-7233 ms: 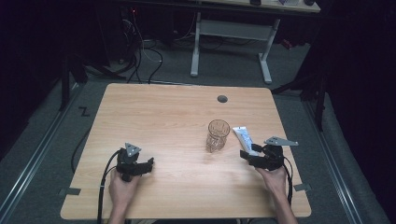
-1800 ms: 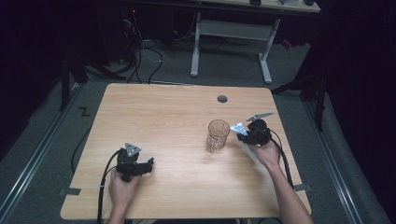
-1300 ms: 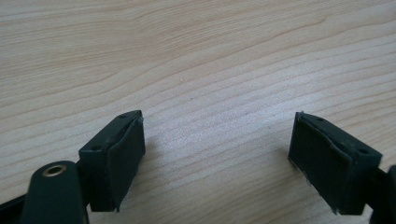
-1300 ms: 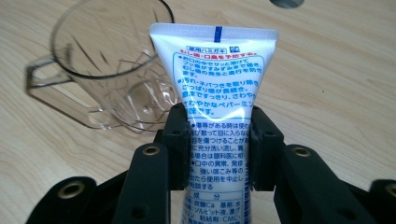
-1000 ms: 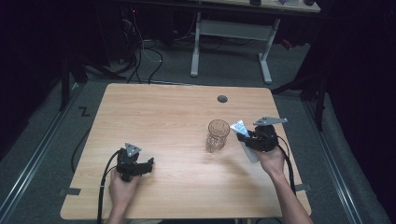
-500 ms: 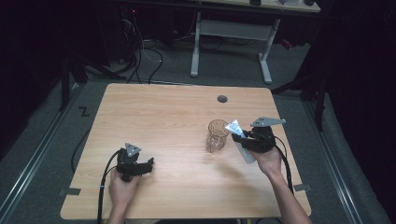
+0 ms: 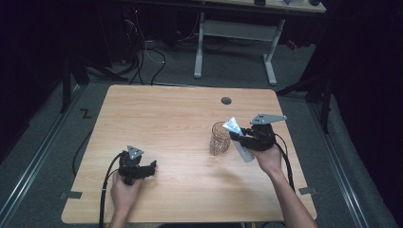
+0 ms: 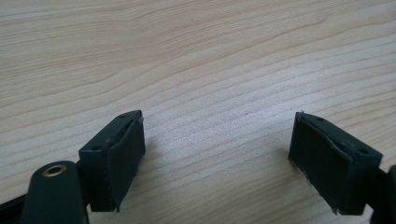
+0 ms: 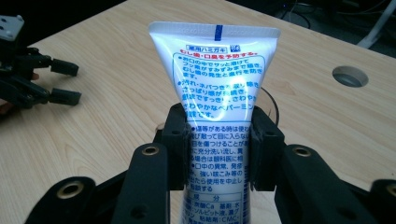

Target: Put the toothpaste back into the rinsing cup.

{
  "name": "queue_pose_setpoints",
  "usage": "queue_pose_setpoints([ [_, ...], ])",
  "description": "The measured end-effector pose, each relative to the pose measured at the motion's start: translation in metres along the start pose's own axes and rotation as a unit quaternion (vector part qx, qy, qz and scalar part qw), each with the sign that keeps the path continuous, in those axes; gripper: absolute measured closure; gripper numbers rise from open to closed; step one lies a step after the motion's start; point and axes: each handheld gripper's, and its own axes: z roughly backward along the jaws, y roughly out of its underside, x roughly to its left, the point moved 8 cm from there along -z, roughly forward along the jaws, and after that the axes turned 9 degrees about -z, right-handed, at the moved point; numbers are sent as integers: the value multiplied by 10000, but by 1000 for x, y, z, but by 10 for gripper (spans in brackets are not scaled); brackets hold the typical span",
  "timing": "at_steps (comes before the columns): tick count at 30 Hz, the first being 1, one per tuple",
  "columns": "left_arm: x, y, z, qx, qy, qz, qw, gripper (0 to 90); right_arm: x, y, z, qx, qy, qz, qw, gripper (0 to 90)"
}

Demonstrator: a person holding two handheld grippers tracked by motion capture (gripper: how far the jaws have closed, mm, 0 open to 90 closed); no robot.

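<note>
1. High view lays out the whole light wooden table (image 7: 180, 123): the left claw (image 7: 151, 167) rests low near the front-left, well apart from the right claw (image 7: 236, 136), which is raised just beside a clear patterned drinking glass (image 7: 220, 138).
2. Right gripper view gives what the overhead cannot: the white toothpaste tube with blue and red print (image 9: 218, 107) is clamped across its middle between that claw's two pads, and a round grommet hole (image 9: 350, 76) lies in the table beyond.
3. Left gripper view shows its jaws spread wide over bare wood, gripping nothing.
4. From the right gripper view the glass is mostly hidden behind the tube; only a thin arc of rim peeks out. The tube's lower end is cut off by the frame.
5. From above, the tube's (image 7: 237, 139) long axis slants, its flat crimped end up and towards the glass, the opposite end down towards the person's hand (image 7: 269, 159).
</note>
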Motion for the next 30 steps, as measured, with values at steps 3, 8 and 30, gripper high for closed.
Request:
queue_pose_setpoints([
  [3,0,0,0,-1,1,1,10000,184,2,-6,-2,-33,-15,38,10000,659],
  [8,0,0,0,-2,2,3,10000,183,7,-17,-5,-62,-50,103,9999,659],
  [30,0,0,0,2,1,-1,10000,183,12,-48,-26,-132,-160,105,9997,658],
])
